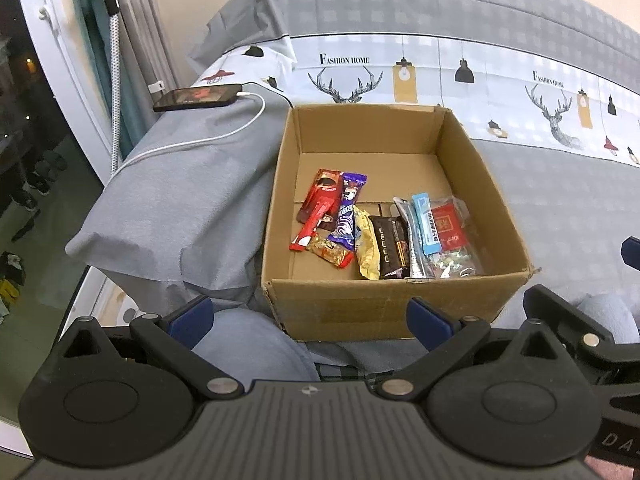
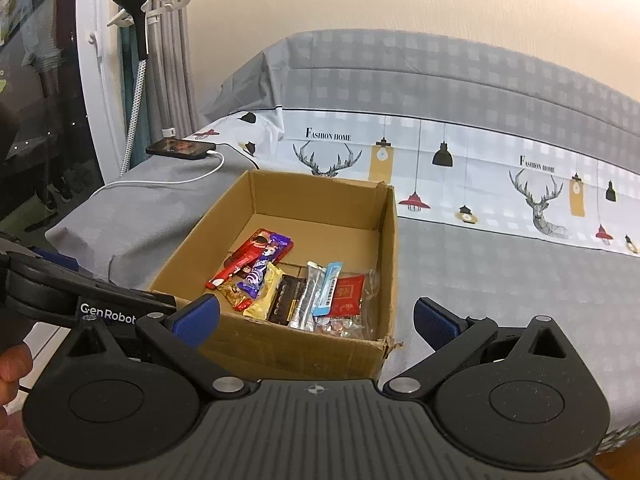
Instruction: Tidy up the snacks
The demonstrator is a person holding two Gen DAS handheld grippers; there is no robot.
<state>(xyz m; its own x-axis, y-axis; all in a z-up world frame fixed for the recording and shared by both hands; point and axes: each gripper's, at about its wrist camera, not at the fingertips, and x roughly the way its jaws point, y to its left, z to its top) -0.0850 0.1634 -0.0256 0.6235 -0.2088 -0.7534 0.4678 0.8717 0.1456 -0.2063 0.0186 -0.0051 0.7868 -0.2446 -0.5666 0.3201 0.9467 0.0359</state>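
The left gripper [image 1: 310, 316] is showing a black ribbed body with a small crosshair mark at its middle; two round black discs are flanking it, silver rivets glinting on the angled link arms; blue textured pads [image 1: 191, 317] are capping the jaws. The right gripper [image 2: 316, 320] is wearing the same black shell, ribbing and crosshair, with blue pads [image 2: 434, 322] too; white "GenRobot" lettering is showing on the left gripper's side in the right wrist view; pale grey-blue trousers [image 1: 248, 344] are showing below.

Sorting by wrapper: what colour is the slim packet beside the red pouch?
Light blue packet, clearest in the left wrist view.
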